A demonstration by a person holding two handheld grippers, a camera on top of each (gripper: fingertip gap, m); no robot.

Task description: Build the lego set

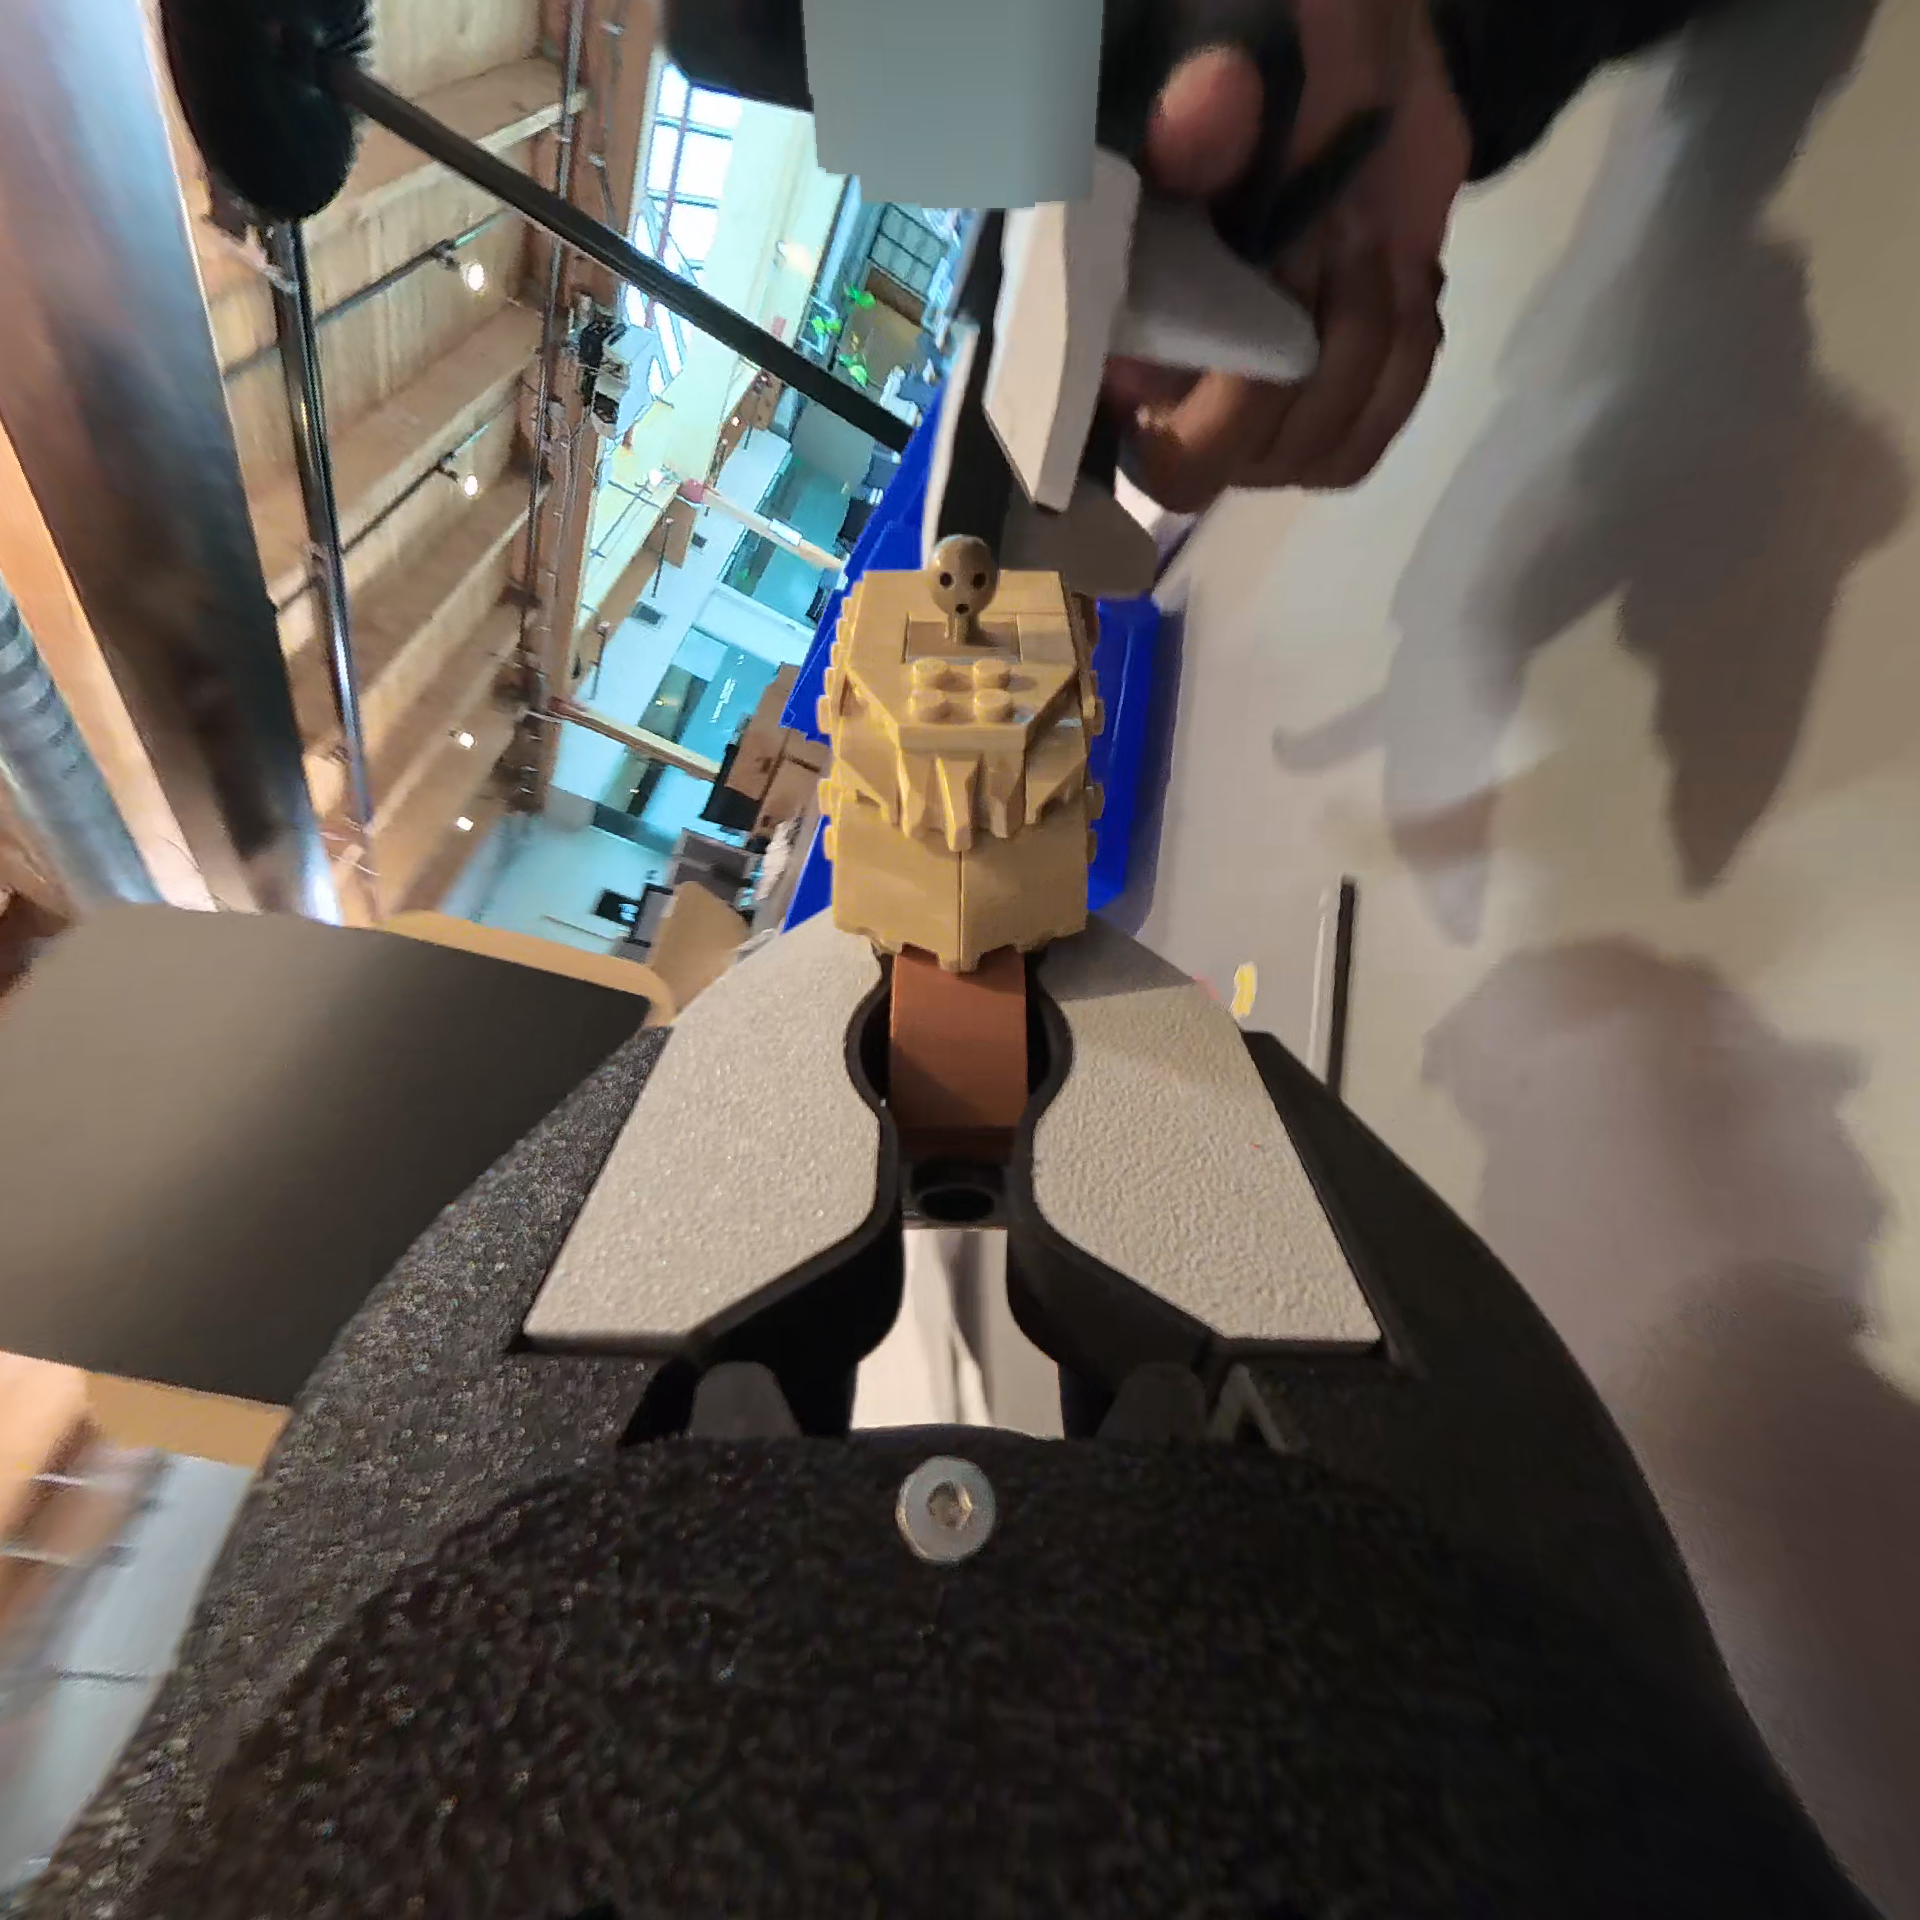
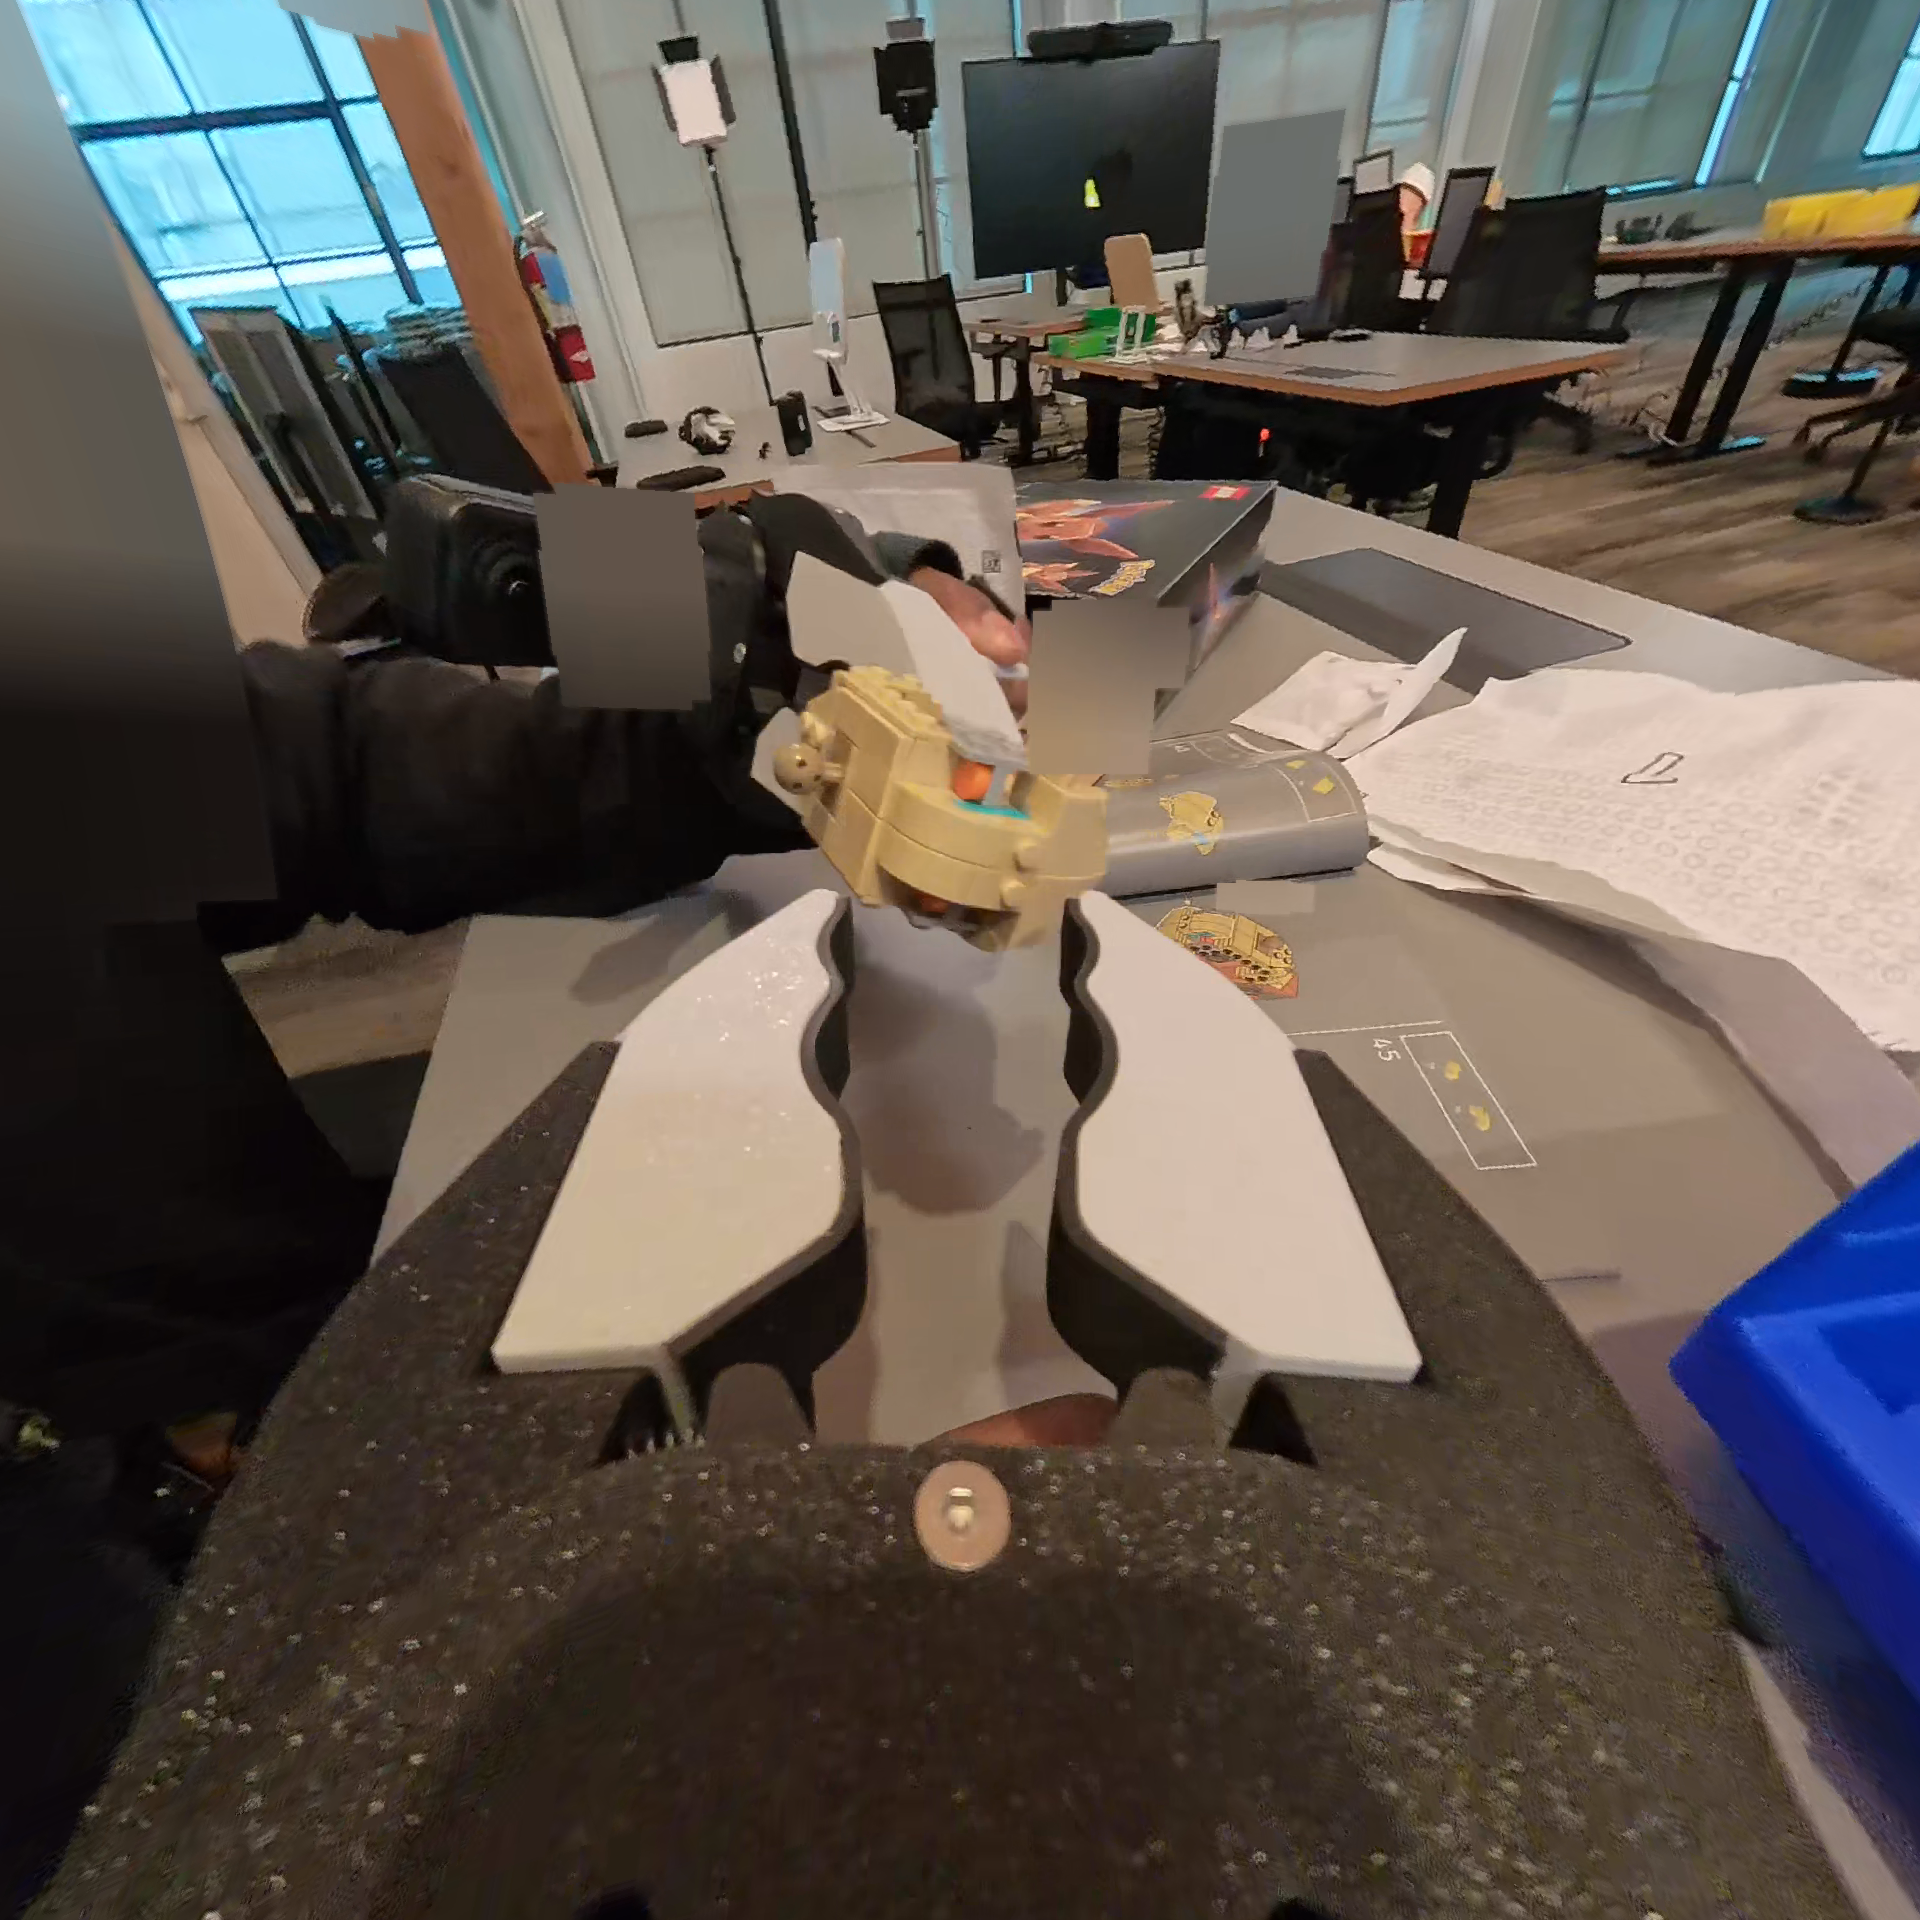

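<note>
Clamping a tan brick model (image 1: 961,748) at its brown base piece (image 1: 951,1049), the left gripper (image 1: 956,966) is holding the assembly out in front of its own camera in the left wrist view. Both grey fingers (image 1: 748,1122) are pressing against the brown piece, and the jaws are standing only narrowly apart. A small ball-headed stud (image 1: 961,569) is projecting from the far end of the model. Beyond it, the other gripper's grey finger (image 1: 1039,343) is appearing just past the model, with a person's hand (image 1: 1299,260) behind it. A blue bin (image 1: 1127,748) is lying behind the model, beside a pale table surface (image 1: 1558,727).

In the right wrist view, the right gripper (image 2: 956,935) is standing open. Its two grey fingers (image 2: 727,1101) are spread wide with nothing between them but bare space. The tan model (image 2: 935,821) is hanging just ahead of the fingertips, apart from both pads, held by the left gripper's finger (image 2: 935,665). Orange and teal pieces are showing inside the model.

An open instruction booklet (image 2: 1247,821) is lying on the grey table (image 2: 644,997), with white paper bags (image 2: 1662,810) at the right and a blue bin (image 2: 1829,1382) at the near right. The model is appearing partly built, and how much is left cannot be told.
</note>
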